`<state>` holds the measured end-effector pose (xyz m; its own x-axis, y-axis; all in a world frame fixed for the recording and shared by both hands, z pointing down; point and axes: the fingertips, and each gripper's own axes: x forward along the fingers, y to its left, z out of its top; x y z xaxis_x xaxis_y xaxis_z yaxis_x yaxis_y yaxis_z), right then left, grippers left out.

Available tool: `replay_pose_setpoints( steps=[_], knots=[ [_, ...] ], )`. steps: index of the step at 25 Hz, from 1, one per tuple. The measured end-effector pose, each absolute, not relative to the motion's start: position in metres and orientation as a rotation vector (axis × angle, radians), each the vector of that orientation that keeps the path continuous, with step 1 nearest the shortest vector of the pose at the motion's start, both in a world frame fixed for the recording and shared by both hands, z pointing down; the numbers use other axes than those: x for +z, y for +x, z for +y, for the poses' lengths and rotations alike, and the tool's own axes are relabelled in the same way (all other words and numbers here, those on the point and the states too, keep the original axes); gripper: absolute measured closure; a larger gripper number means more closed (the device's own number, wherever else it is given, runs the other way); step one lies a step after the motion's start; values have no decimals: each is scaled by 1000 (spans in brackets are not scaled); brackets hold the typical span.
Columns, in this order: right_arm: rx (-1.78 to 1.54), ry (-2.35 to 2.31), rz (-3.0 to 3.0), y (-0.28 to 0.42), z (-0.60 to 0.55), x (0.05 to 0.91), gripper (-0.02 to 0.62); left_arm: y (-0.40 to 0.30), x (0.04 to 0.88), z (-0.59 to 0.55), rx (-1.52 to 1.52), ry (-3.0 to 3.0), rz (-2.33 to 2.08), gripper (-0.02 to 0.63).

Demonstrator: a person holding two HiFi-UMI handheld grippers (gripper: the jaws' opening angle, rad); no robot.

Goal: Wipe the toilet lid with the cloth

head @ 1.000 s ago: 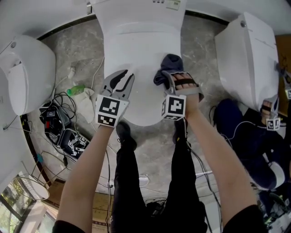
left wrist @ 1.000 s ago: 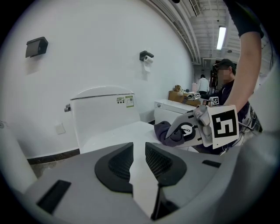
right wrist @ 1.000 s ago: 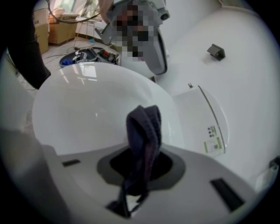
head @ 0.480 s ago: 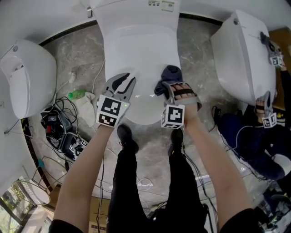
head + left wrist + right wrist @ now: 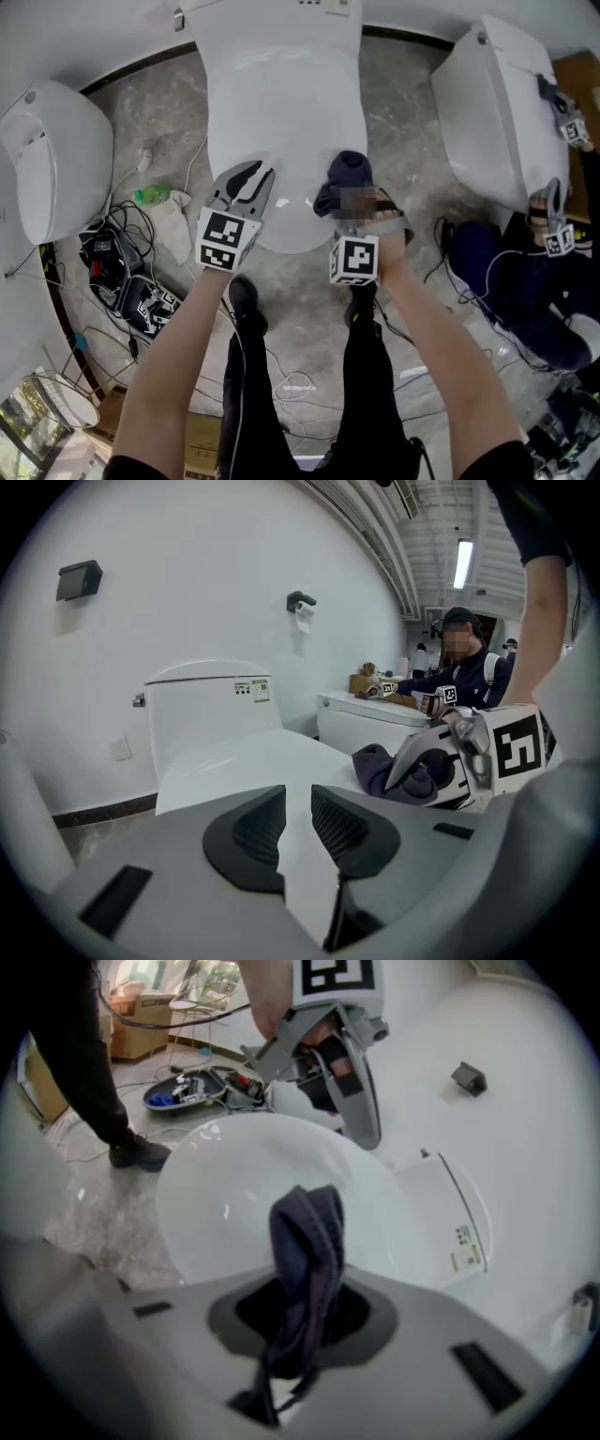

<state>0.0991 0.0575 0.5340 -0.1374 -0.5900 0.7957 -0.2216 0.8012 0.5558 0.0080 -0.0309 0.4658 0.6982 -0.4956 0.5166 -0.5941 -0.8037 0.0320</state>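
Left gripper (image 5: pixel 246 180): over the front left part of the toilet lid (image 5: pixel 281 103), jaws pointing toward the tank (image 5: pixel 208 714). In the left gripper view the jaws stood a narrow gap apart with nothing between them; the white lid showed through the gap. Whether the tips touched the lid could not be told.

Right gripper (image 5: pixel 305 1321): jaws were clamped on the cloth (image 5: pixel 307 1241). The cloth was dark blue and bunched, standing out past the jaw tips in a folded wad. In the head view the wad lay at the front right edge of the lid, just beside the rim, in contact with the white surface as far as could be seen.

The two grippers were side by side, left and right of the lid's front, well apart from each other.

The lid was closed, glossy white, with light reflections on it.

Surroundings: a second toilet (image 5: pixel 497 103) was to the right and another white fixture (image 5: pixel 52 150) to the left. The floor (image 5: pixel 412 131) was grey stone. A tangle of cables (image 5: pixel 122 267) lay on the floor at left. A second person (image 5: pixel 553 291) was at the right edge.
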Motion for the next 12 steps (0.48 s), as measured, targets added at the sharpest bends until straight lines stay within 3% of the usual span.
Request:
replay_pose_setpoints(
  steps=[12],
  knots=[
    [-334,636,-1702,87,107,542,505,2,461,-2,749,2717,-827,514]
  ],
)
